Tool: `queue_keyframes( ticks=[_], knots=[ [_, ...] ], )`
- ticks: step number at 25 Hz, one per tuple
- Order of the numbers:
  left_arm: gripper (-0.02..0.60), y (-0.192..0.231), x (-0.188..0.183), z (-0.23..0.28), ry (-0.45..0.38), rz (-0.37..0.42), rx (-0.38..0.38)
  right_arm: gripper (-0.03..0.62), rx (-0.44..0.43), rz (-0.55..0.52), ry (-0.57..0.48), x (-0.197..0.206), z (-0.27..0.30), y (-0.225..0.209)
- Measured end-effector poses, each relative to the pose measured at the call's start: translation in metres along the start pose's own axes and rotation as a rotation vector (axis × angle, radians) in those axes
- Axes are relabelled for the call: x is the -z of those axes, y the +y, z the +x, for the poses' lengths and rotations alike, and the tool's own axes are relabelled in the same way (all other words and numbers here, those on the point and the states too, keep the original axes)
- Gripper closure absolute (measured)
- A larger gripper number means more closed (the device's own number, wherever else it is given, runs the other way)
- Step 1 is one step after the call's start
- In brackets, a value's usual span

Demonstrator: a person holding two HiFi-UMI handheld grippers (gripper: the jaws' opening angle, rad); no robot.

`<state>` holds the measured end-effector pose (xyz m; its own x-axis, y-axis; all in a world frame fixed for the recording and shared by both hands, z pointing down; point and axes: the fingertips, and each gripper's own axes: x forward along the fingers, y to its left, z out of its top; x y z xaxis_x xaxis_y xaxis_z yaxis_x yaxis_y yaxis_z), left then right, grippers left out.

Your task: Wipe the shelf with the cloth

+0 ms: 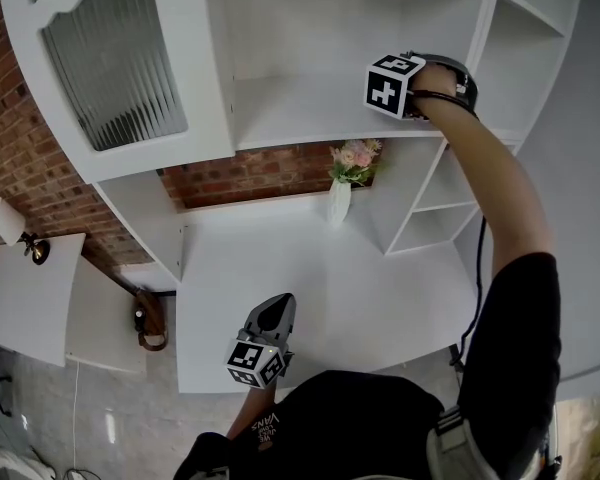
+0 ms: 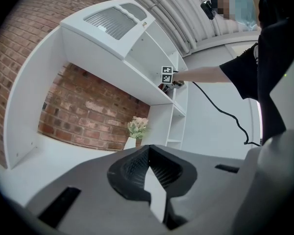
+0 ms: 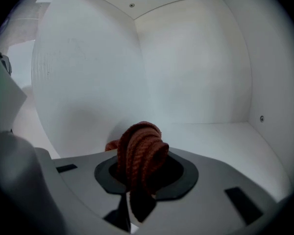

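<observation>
My right gripper (image 3: 142,166) is shut on a rust-brown knitted cloth (image 3: 141,152), which bunches up out of the jaws. It reaches into the upper compartment of the white shelf unit, low over the shelf board (image 3: 225,141) near the back left corner. In the head view only its marker cube (image 1: 393,85) and the hand show over the shelf board (image 1: 290,116); the cloth is hidden there. My left gripper (image 1: 268,320) hangs low over the front of the white desk top (image 1: 310,268). It is shut, with nothing between its fingertips (image 2: 148,150).
A white vase of flowers (image 1: 344,180) stands on the desk top by the brick back wall (image 1: 250,173). A ribbed glass door (image 1: 110,58) closes the left compartment. Open cubbies (image 1: 430,213) stack at the right. A black cable (image 1: 477,268) hangs along the right arm.
</observation>
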<state>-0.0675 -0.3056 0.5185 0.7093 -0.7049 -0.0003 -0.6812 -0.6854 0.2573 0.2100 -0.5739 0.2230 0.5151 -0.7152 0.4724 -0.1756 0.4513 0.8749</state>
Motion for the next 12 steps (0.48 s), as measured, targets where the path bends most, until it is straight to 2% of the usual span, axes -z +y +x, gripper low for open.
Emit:
queue_keyframes(
  ticks=[2, 5, 8, 12],
  knots=[
    [0.575, 0.001, 0.0, -0.002, -0.001, -0.001, -0.006, 0.494, -0.011, 0.044, -0.042, -0.004, -0.005, -0.003],
    [0.574, 0.003, 0.0, -0.005, -0.001, -0.002, -0.013, 0.494, -0.06, 0.17, -0.177, -0.019, -0.022, -0.008],
    [0.574, 0.004, 0.0, -0.008, 0.001, -0.002, -0.022, 0.494, -0.14, 0.3, -0.332, -0.042, -0.045, -0.007],
    [0.575, 0.005, -0.002, -0.013, -0.005, -0.004, -0.034, 0.494, -0.288, 0.398, -0.552, -0.095, -0.085, 0.006]
  ],
)
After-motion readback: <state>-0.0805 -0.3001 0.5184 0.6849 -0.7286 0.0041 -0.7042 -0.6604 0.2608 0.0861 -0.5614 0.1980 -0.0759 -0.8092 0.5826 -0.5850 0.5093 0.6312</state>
